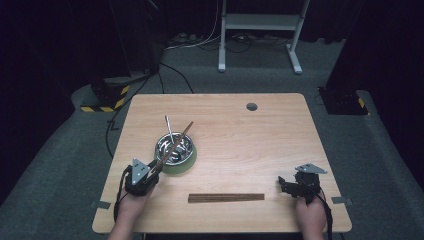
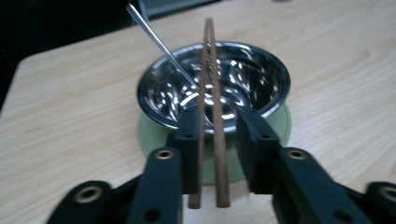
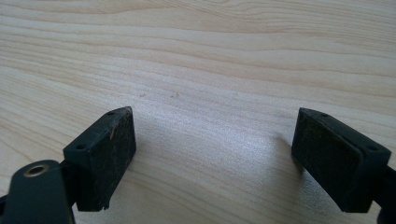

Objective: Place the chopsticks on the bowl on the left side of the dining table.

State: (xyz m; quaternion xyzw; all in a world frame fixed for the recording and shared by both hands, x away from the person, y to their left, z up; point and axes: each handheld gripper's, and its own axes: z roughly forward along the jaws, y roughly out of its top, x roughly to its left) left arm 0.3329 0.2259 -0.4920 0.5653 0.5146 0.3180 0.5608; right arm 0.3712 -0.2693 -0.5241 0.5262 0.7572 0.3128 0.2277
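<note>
Left gripper (image 1: pixel 156 170) is at the near-left of the worktop (image 1: pixel 280 135), just near of the steel bowl (image 1: pixel 175 147). A pair of brown chopsticks (image 2: pixel 211 107) runs between its jaws and out over the bowl, their far ends reaching past the bowl's far rim. In the left gripper view the left pad (image 2: pixel 189 140) lies against the left stick, while a clear gap shows between the right stick and the right pad (image 2: pixel 250 144). The gripper is therefore released, not clamping; the sticks lean on the bowl's near rim.

The bowl sits on a pale green saucer (image 2: pixel 280 121), which shows around its base. A thin metal rod (image 2: pixel 161 46) leans in the bowl, its upper end pointing to the far-left, crossing beside the chopsticks.

A second bundle of brown chopsticks (image 1: pixel 226 197) lies flat on the worktop, near the front edge, between the two grippers and apart from both.

Right gripper (image 1: pixel 287 185) rests at the near-right of the worktop. In the right gripper view its jaws stand wide apart over bare wood, nothing between them: released.

A grey round insert (image 1: pixel 251 106) sits in the worktop's far side.
</note>
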